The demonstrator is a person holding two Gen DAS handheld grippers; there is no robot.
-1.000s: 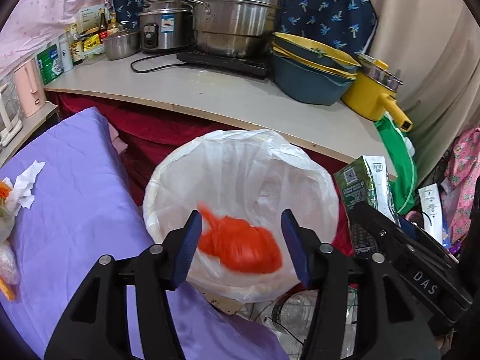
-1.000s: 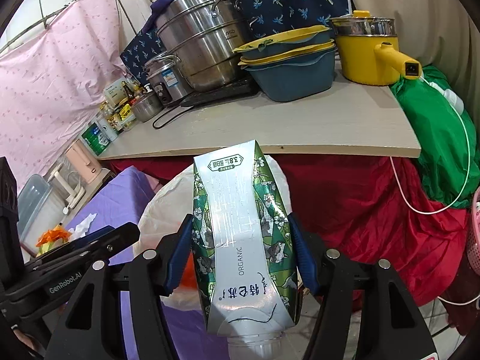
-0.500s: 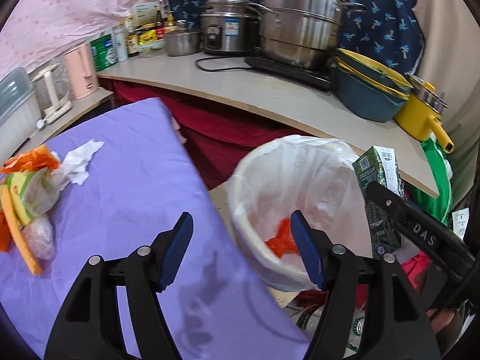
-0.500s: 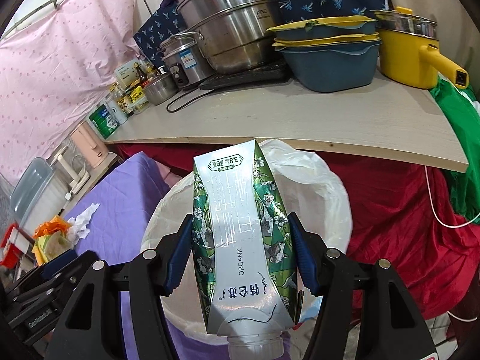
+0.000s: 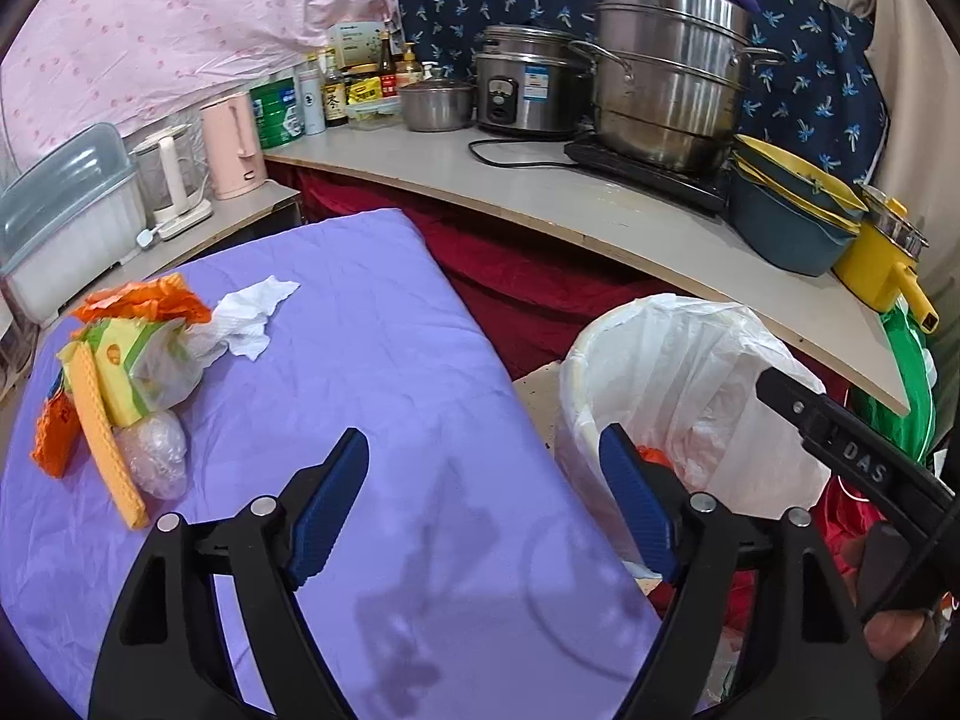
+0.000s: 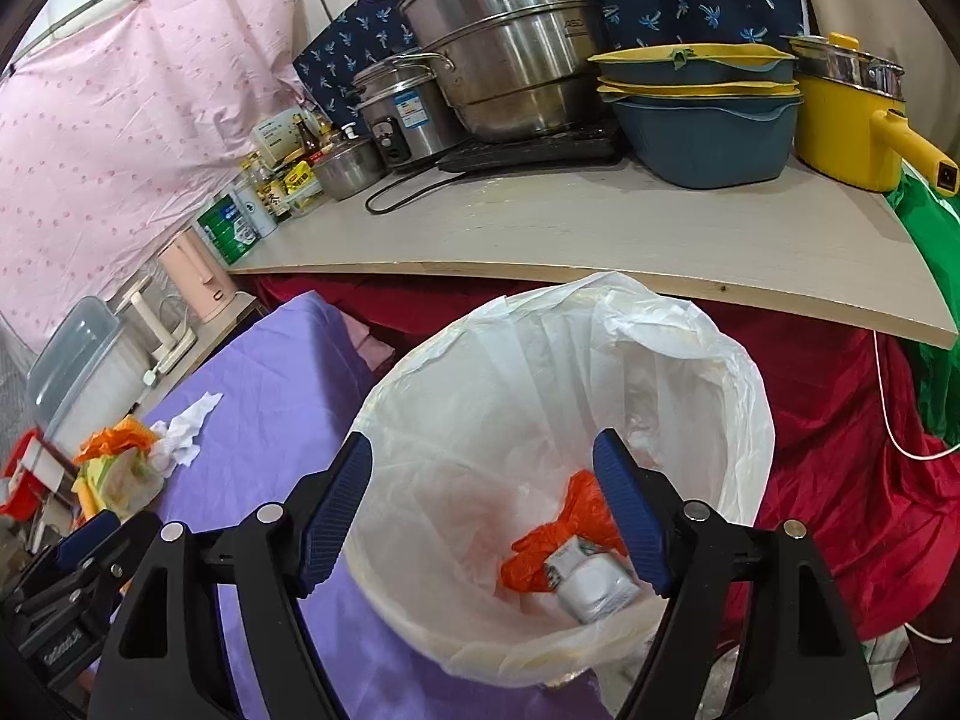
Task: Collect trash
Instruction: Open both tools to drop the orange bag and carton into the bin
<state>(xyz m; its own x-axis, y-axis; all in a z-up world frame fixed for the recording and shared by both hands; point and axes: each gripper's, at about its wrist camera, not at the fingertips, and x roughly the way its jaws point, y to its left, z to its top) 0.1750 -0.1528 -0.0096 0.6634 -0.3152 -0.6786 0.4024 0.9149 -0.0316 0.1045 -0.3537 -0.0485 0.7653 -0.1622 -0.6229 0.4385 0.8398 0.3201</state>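
Note:
A bin lined with a white bag (image 6: 738,384) stands beside the purple-covered table (image 5: 372,324). In its bottom lie an orange bag (image 6: 540,552) and the milk carton (image 6: 594,582). My right gripper (image 6: 483,513) hovers above the bin mouth, its jaws opening with nothing between them. My left gripper (image 5: 483,504) hangs over the purple cloth, jaws opening and empty too. At the table's far left sits a pile of trash (image 5: 120,372): orange wrappers, a yellow-green packet in a clear bag, a yellow strip. A crumpled white tissue (image 5: 252,318) lies next to it.
A wooden counter (image 5: 600,210) behind carries steel pots (image 5: 666,96), a rice cooker, stacked blue bowls (image 5: 786,222), a yellow pot (image 5: 882,270) and bottles. A pink kettle (image 5: 231,144) and a plastic container (image 5: 66,204) stand at the left. Red cloth hangs under the counter.
The right gripper has let go of the milk carton, which now lies in the bin. The left gripper has swung left from above the bin to over the purple table, opening wider.

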